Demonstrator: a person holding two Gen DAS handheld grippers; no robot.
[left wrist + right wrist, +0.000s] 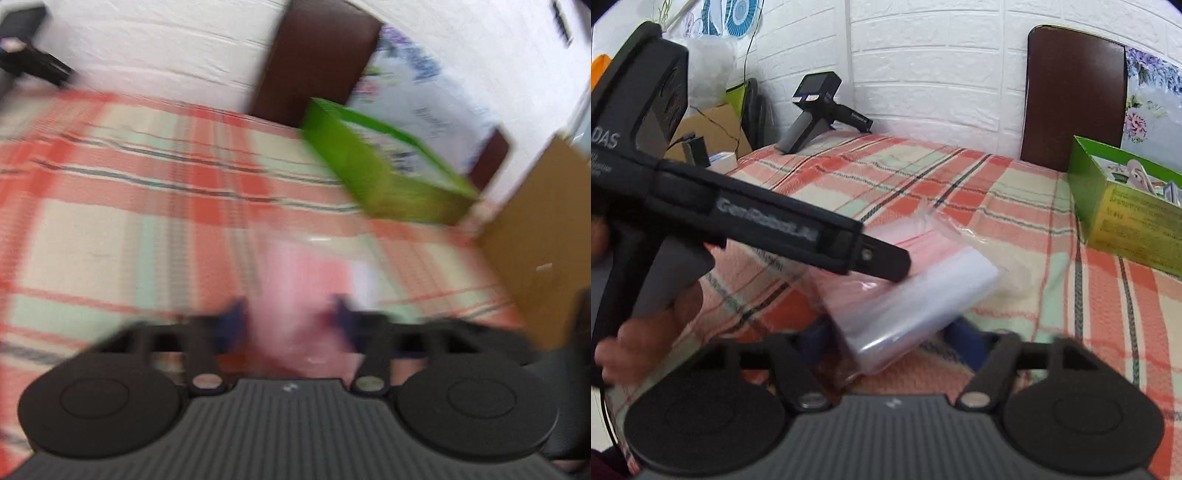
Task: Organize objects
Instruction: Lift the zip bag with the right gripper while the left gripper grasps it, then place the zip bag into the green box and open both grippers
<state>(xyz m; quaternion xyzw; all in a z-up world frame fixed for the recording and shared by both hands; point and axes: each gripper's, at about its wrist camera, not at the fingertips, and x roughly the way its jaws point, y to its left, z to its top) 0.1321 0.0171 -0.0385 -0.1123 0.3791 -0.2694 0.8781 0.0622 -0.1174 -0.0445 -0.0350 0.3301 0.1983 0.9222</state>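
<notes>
Item: clear plastic packet (908,291) with pink and white sheets inside, zip-top style as far as the blur allows.
Location: lifted just above the plaid-covered surface (960,177), in front of the green box (1123,214), which stands apart to the right.
Handling: judged light, soft and floppy; the film looks slippery and would crumple or slide under a loose pinch (nothing fragile is apparent).
Best hold: judged to be a flat edge or corner, pinched across the thickness and clear of the sealed lip.
Left gripper (288,317): the packet sits between its blue pads (232,321); apparently clenched on it, though motion blur softens the contact.
Right gripper (886,343): the packet's lower end lies between its tips; whether the pads press it cannot be told.
Box contents: small packets already inside.
</notes>
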